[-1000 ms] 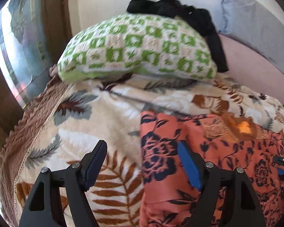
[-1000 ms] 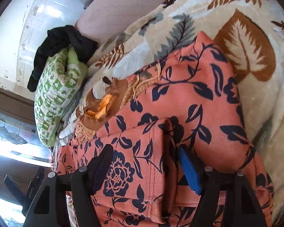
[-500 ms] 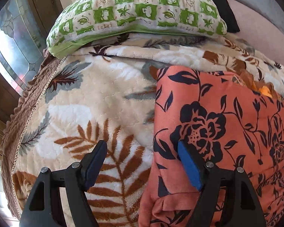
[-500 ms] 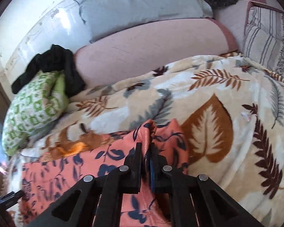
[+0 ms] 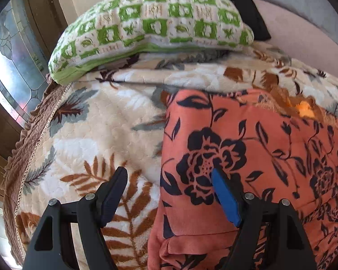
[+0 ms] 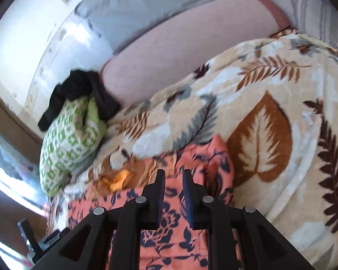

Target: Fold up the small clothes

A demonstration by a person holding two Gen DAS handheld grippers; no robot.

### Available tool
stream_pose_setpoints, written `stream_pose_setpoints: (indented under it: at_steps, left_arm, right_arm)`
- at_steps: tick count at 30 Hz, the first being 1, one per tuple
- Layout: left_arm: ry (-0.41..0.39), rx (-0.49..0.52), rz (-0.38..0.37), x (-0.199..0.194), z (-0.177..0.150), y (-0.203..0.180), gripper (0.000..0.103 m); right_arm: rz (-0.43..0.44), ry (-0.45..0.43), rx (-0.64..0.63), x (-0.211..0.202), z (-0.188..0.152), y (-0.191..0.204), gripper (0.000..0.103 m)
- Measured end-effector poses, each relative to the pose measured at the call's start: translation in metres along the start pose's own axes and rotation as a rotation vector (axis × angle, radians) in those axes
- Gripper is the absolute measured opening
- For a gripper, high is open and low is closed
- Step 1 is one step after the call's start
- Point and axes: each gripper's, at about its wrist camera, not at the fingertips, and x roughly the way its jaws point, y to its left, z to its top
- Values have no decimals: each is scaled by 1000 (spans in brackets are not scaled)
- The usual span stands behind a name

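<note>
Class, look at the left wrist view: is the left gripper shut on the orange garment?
No. The left gripper is wide open, one finger over the blanket, the other over the orange garment.

The coral floral garment [image 5: 247, 135] is thin, smooth, matt cloth. The leaf-print blanket [image 5: 97, 139] looks plush and fuzzy. The green checked pillow [image 5: 151, 22] is matt, quilted cloth. The left hand-held gripper [image 5: 169, 193] is matt black plastic with small shiny metal pins.
</note>
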Motion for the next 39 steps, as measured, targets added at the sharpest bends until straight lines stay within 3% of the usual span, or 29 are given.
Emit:
stream_pose_setpoints:
  at_steps: [2, 3, 7, 9, 12, 13, 15, 16, 18, 19, 21, 23, 24, 26, 28, 31, 36, 38, 39]
  left_arm:
    - [8, -16, -2, 5, -3, 0, 78]
    - [7, -17, -5, 2, -2, 1, 78]
    - [-80, -18, -27, -19, 4, 2, 78]
    - [-112, -42, -104, -30, 7, 1, 78]
    - [-105, -25, -167, -32, 8, -13, 79]
    - [-79, -1, -151, -25, 6, -21, 79]
    - [14, 67, -85, -3, -1, -37, 80]
    - [-1, 85, -61, 0, -6, -41, 82]
    - [-26, 99, -41, -9, -4, -44, 82]
    - [-34, 100, -62, -14, -3, -43, 82]
    - [-78, 73, -98, -22, -2, -41, 82]
    - [-74, 66, -96, -22, -3, -45, 82]
    - [-52, 70, -97, -18, -6, -49, 85]
    - [-30, 99, -48, -7, -11, -60, 89]
    - [-66, 133, 0, -13, -13, -67, 90]
    - [-81, 103, -56, -31, -12, -65, 90]
    - [-219, 97, -68, -91, -24, -67, 90]
    - [-272, 101, -61, -117, -33, -66, 90]
    - [-292, 99, -60, -129, -37, -63, 90]
  right_arm:
    - [-19, 171, -6, 36, -15, 4, 18]
    - [-70, 251, 20, 55, -23, -1, 16]
    - [-96, 215, -1, 50, -23, 7, 18]
    - [-39, 142, -46, 33, -23, 22, 18]
    - [72, 182, -92, 37, -31, 44, 18]
    - [92, 208, -115, 44, -38, 51, 18]
    - [38, 291, -181, 66, -56, 63, 20]
    - [-2, 332, -208, 78, -66, 64, 20]
    - [-14, 277, -252, 72, -68, 72, 19]
    - [-16, 301, -255, 71, -66, 75, 19]
    - [61, 287, -222, 59, -61, 77, 19]
    - [101, 252, -237, 52, -63, 84, 19]
    - [89, 269, -262, 56, -67, 88, 19]
    - [46, 386, -291, 79, -82, 90, 21]
    - [40, 334, -296, 75, -85, 91, 18]
    - [70, 352, -289, 60, -79, 100, 20]
    - [150, 185, -329, 2, -74, 114, 20]
    - [168, 106, -341, -25, -77, 120, 28]
    - [176, 74, -336, -38, -78, 121, 42]
